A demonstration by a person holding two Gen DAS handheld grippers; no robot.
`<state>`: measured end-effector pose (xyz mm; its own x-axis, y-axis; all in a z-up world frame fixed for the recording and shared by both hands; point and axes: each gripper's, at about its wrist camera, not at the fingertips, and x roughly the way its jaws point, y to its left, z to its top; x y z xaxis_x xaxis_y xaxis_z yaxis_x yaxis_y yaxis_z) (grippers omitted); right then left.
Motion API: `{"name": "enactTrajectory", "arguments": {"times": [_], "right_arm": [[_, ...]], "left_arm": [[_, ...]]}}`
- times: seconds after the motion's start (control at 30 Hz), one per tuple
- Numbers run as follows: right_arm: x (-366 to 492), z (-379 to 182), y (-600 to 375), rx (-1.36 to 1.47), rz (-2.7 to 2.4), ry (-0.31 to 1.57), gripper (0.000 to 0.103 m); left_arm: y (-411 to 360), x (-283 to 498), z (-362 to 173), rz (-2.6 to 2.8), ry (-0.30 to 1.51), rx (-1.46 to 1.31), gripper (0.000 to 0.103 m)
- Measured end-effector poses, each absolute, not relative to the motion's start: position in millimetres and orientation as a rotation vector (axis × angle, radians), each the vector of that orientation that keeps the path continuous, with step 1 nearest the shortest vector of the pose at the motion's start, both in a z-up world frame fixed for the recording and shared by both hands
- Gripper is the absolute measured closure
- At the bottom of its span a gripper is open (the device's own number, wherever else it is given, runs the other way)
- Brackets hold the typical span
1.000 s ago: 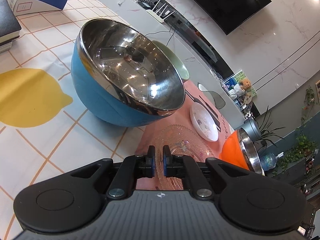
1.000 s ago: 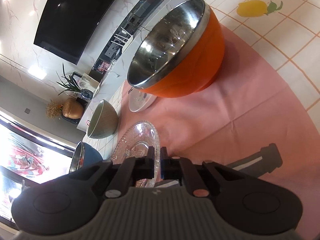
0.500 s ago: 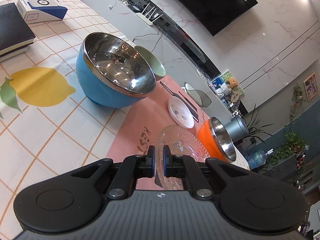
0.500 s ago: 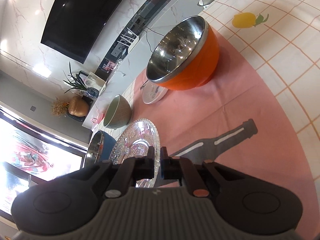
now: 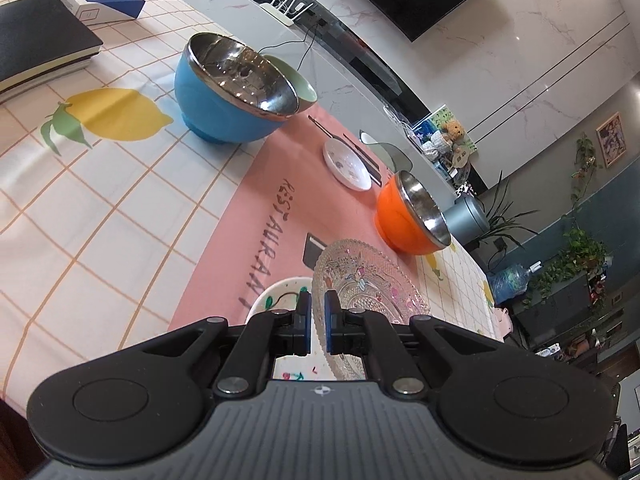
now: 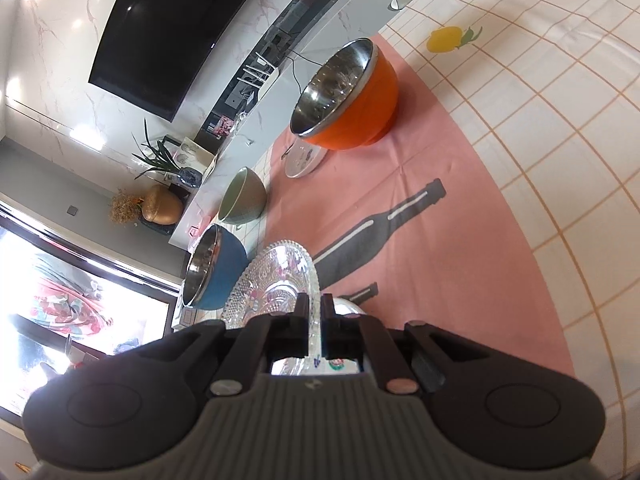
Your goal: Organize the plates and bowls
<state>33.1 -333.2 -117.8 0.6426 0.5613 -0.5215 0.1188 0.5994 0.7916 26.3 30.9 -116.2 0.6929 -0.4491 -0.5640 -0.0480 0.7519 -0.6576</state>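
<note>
A clear cut-glass plate (image 5: 366, 276) (image 6: 276, 280) hangs above the table, held by its rim from two sides. My left gripper (image 5: 317, 314) is shut on one edge, my right gripper (image 6: 314, 308) on the opposite edge. Under the glass plate lies a white plate with coloured marks (image 5: 280, 294), partly hidden. On the pink mat (image 5: 280, 184) stand an orange steel-lined bowl (image 5: 412, 220) (image 6: 352, 96) and a small white plate (image 5: 347, 164) (image 6: 306, 158). A blue steel-lined bowl (image 5: 236, 100) (image 6: 216, 268) and a green bowl (image 5: 306, 88) (image 6: 242, 198) stand further off.
A black book (image 5: 36, 52) and a white-and-blue box (image 5: 100, 2) lie at the far left on the checked lemon cloth (image 5: 100, 208). A grey canister (image 5: 466, 216) stands behind the orange bowl. A white counter (image 6: 320, 28) runs along the table's far side.
Both grippers have pulled back and risen with the glass plate; the bowls now look smaller and farther away. The white plate with coloured marks has come into view under the glass plate.
</note>
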Motion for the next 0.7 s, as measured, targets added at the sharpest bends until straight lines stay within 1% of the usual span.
{"name": "enactTrajectory", "arguments": {"times": [0.23,0.7], "right_arm": [[18.6,-129.8,-327.6,0.899,0.294,0.896,0.1],[25.4,-141.0,-317.3,0.798,0.289,0.929,0.099]], "left_arm": [[33.3,11.7,-123.5,-0.221,0.802,-0.679,0.097],[29.0,12.6,-132.8,-0.209,0.835,-0.624,0.096]]}}
